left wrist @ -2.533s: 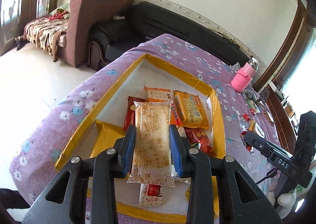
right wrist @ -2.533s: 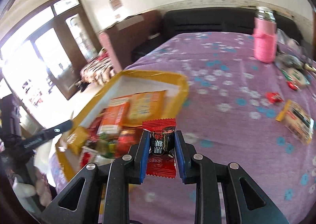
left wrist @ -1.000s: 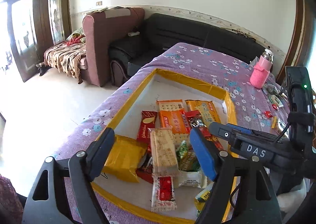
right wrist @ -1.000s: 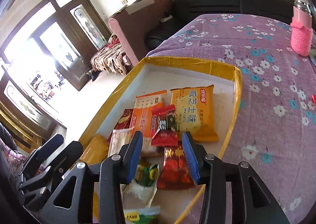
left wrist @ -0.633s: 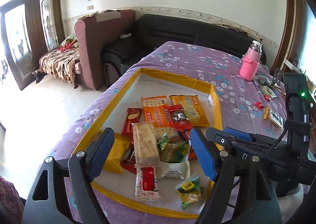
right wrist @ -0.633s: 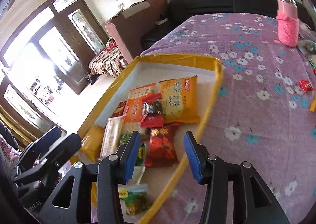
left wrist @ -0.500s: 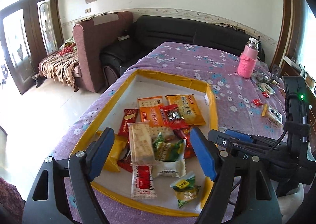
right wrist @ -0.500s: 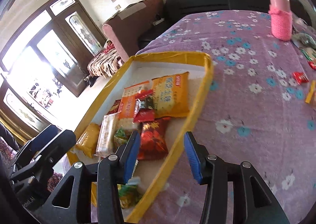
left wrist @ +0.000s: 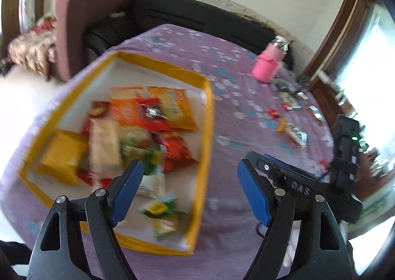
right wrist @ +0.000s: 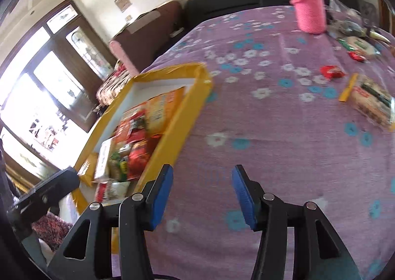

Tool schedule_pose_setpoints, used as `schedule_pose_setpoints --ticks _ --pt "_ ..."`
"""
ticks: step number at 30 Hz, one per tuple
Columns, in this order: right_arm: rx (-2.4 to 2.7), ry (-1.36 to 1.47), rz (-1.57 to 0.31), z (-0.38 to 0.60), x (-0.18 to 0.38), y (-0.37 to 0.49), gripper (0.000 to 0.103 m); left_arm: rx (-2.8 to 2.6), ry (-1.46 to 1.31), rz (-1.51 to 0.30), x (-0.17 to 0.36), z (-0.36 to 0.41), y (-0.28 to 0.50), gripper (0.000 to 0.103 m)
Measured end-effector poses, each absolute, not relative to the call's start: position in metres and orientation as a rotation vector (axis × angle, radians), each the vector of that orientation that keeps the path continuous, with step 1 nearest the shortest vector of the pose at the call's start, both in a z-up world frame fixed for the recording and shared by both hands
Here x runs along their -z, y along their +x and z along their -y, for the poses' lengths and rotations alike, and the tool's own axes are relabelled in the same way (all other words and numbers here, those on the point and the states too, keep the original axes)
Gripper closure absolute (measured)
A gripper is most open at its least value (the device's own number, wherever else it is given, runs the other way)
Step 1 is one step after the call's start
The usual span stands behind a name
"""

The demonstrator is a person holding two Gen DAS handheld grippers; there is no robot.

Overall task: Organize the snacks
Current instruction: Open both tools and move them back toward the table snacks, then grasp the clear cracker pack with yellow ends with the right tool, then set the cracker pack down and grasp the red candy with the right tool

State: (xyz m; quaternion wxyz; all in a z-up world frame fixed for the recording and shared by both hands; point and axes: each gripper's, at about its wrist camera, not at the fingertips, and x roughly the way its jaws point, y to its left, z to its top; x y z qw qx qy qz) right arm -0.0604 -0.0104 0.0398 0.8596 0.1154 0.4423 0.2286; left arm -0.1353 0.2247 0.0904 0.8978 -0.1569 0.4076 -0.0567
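- As seen from the left wrist view, the left gripper [left wrist: 190, 191] is held wide open with nothing between its blue pads [left wrist: 127, 191]; it is poised above the right rim of the tray [left wrist: 207, 146] and the purple flowered tablecloth [left wrist: 229, 205].
- The right gripper [right wrist: 201, 196] is likewise spread open and empty, over bare tablecloth [right wrist: 271, 144] just to the right of the tray [right wrist: 172, 131].
- The right gripper [left wrist: 296, 188] is also seen in the left view, low on the right side over the cloth.
- The yellow-edged tray is filled with a heap of snack packets; detail is blurred by motion.
- In the heap, a green packet [left wrist: 160, 208] is seen nearest, a yellow packet [left wrist: 63, 156] at the left, a pale cracker pack [left wrist: 105, 146] beside it, a red packet [left wrist: 177, 149] by the right rim.
- Further back in the tray, an orange packet [left wrist: 126, 110] and a yellow-orange bag [left wrist: 172, 108] are laid, with a small red candy wrapper [left wrist: 151, 112] on top.
- Loose snacks are left on the cloth well apart from the tray: a cracker pack [right wrist: 370, 104], a small red candy [right wrist: 330, 71] behind it, more wrappers [right wrist: 358, 49] beyond.
- A pink bottle [right wrist: 308, 5] stands upright at the far end of the table.
- A black sofa [left wrist: 197, 21] is placed behind the table, against the wall.
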Motion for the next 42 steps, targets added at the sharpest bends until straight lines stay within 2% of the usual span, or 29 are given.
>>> schedule_pose_setpoints --ticks 4,11,17,21,25,30,35,40,42 --pt "-0.426 0.278 -0.92 0.042 -0.041 -0.052 0.049 0.212 -0.359 -0.793 -0.094 -0.212 -0.139 0.024" --pt "-0.283 0.338 -0.887 0.115 -0.048 -0.026 0.049 0.245 -0.21 -0.857 -0.091 -0.167 -0.127 0.024" --pt "-0.156 0.441 -0.861 0.186 -0.057 0.003 0.047 0.264 -0.204 -0.886 -0.079 -0.157 -0.121 0.024" --pt "-0.065 0.412 -0.824 0.212 -0.065 0.022 0.045 0.269 -0.205 -0.921 -0.07 -0.154 -0.114 0.024" --pt "-0.006 0.359 -0.879 0.213 -0.056 0.057 0.041 0.266 -0.205 -0.913 -0.071 -0.154 -0.116 0.024" --pt "0.009 0.225 -0.993 0.188 -0.021 0.092 0.043 0.263 -0.197 -0.917 -0.072 -0.155 -0.118 0.024" --pt "-0.105 0.246 -1.043 0.164 -0.018 0.076 0.045 0.271 -0.211 -0.901 -0.076 -0.159 -0.123 0.024" --pt "-0.349 0.277 -1.127 0.116 -0.016 0.023 0.045 0.309 -0.211 -0.904 -0.077 -0.153 -0.127 0.024" --pt "-0.5 0.349 -1.136 0.112 -0.022 -0.001 0.05 0.324 -0.194 -0.901 -0.079 -0.149 -0.131 0.024"
